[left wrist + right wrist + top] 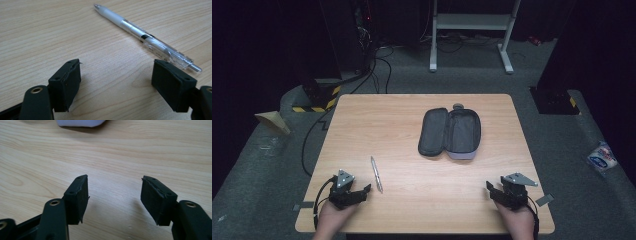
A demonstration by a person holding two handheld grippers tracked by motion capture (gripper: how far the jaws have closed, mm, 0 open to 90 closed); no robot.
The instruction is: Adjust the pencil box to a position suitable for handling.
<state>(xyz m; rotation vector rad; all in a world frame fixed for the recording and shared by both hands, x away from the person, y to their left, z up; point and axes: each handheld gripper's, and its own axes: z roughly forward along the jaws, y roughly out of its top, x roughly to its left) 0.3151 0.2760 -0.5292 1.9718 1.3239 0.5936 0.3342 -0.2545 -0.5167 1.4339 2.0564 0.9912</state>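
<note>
Left gripper (362, 192) low at the near left of the table (412, 205), jaws spread, nothing between them. Pen (376, 174) flat on the wood just to the right of those jaws (close, not touching), tip pointing far; in the left gripper view, pen (147, 38) running slantwise just beyond the right-hand pad (170, 83). Right gripper (494, 192) at the near right, jaws apart over bare wood, holding nothing. Pencil case (450, 133) unzipped and lying open, right of centre toward the far side, well apart from both grippers.
</note>
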